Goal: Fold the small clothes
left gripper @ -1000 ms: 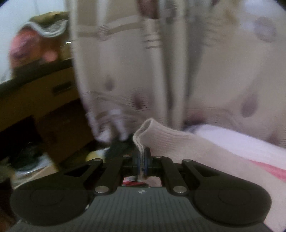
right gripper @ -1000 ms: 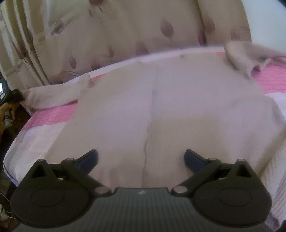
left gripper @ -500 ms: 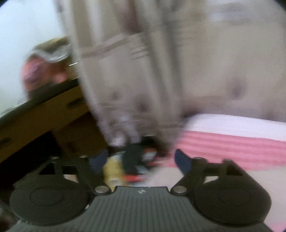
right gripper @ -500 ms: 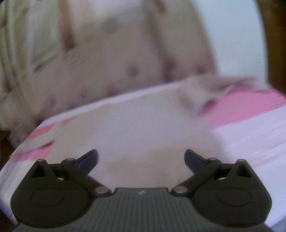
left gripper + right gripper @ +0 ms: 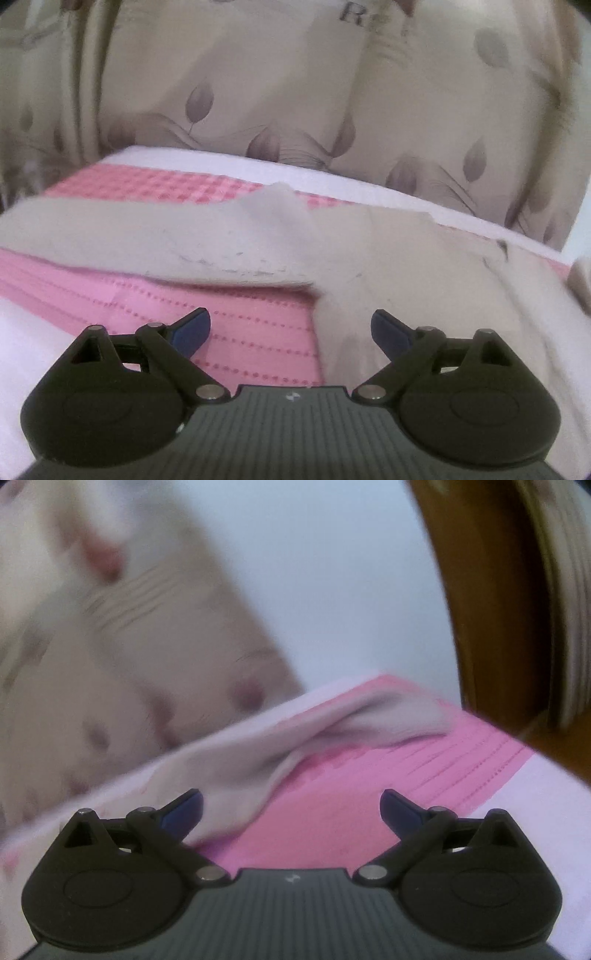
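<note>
The garment point(image 5: 369, 251) lies spread on the bed point(image 5: 229, 332), curtain point(image 5: 295, 92) behind.

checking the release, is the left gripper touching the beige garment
Apart. The left wrist view shows the left gripper open, jaws having just opened, nothing between its blue pads; the beige garment lies flat on the pink bedding.
</note>
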Action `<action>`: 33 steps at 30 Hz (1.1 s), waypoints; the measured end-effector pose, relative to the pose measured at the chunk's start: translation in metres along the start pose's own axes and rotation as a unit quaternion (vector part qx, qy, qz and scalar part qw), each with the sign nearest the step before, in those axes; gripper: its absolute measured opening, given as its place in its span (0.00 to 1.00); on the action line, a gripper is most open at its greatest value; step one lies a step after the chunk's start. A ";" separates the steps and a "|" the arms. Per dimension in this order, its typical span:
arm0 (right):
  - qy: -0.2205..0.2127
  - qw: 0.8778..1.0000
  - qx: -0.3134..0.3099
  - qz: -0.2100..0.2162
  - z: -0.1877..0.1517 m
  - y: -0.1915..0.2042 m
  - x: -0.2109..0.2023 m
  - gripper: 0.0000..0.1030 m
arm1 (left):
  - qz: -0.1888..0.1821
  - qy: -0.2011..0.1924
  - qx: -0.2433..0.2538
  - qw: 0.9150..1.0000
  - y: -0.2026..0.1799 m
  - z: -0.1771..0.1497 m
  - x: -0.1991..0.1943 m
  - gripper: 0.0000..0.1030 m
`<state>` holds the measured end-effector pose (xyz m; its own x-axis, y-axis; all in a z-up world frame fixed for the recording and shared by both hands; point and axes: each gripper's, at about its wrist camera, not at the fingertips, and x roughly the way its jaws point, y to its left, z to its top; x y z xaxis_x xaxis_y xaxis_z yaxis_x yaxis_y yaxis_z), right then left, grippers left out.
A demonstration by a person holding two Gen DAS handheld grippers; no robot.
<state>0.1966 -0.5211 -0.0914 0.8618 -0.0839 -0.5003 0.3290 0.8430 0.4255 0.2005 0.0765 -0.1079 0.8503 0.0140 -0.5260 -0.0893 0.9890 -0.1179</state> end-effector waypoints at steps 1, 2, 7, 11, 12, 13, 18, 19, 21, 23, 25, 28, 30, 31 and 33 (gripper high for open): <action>0.001 0.999 0.035 0.005 0.006 -0.017 0.009 0.87 | 0.001 -0.008 0.002 1.000 0.002 0.001 -0.003 0.97; 0.007 0.997 0.074 0.006 0.013 -0.033 0.022 0.70 | 0.004 -0.012 0.000 1.000 0.003 0.000 -0.005 0.99; 0.007 0.963 0.268 0.018 0.027 -0.102 0.070 0.63 | 0.011 0.008 -0.055 0.998 0.024 0.002 0.007 0.99; -0.020 0.953 0.302 -0.003 0.037 -0.113 0.088 0.64 | 0.004 0.003 -0.098 0.995 0.037 0.002 0.006 0.99; -0.022 0.953 0.301 -0.008 0.039 -0.113 0.092 0.65 | 0.007 0.003 -0.096 0.995 0.037 0.002 0.005 0.99; -0.024 0.954 0.299 -0.011 0.042 -0.113 0.094 0.65 | 0.010 0.004 -0.093 0.996 0.035 0.003 0.005 0.99; -0.032 0.964 0.261 -0.037 0.044 -0.102 0.106 0.38 | 0.016 0.009 -0.084 0.996 0.031 0.004 0.006 1.00; -0.027 0.965 0.257 -0.047 0.044 -0.104 0.109 0.28 | 0.016 0.009 -0.084 0.996 0.031 0.003 0.007 1.00; -0.021 0.961 0.272 -0.051 0.043 -0.114 0.114 0.11 | 0.018 0.011 -0.082 0.996 0.030 0.004 0.008 1.00; -0.034 0.960 0.273 -0.051 0.048 -0.121 0.104 0.10 | 0.021 0.012 -0.079 0.997 0.029 0.003 0.008 1.00; -0.057 0.964 0.254 -0.053 0.057 -0.125 0.085 0.08 | 0.023 0.013 -0.078 0.997 0.029 0.003 0.008 1.00; -0.085 0.968 0.227 -0.070 0.071 -0.139 0.048 0.07 | 0.023 0.012 -0.079 0.997 0.030 0.003 0.008 1.00; -0.100 0.965 0.227 -0.085 0.075 -0.156 0.022 0.07 | 0.024 0.011 -0.080 0.996 0.030 0.003 0.008 1.00; -0.104 0.963 0.231 -0.093 0.076 -0.166 0.012 0.07 | 0.025 0.011 -0.081 0.996 0.030 0.003 0.008 1.00; -0.095 0.962 0.247 -0.061 0.071 -0.185 -0.004 0.09 | 0.026 0.012 -0.080 0.996 0.029 0.003 0.008 1.00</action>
<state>0.1598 -0.7143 -0.1152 0.8449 -0.3017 -0.4417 0.5349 0.4693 0.7027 0.2064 0.1061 -0.1133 0.8304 0.0595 -0.5540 -0.2162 0.9508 -0.2219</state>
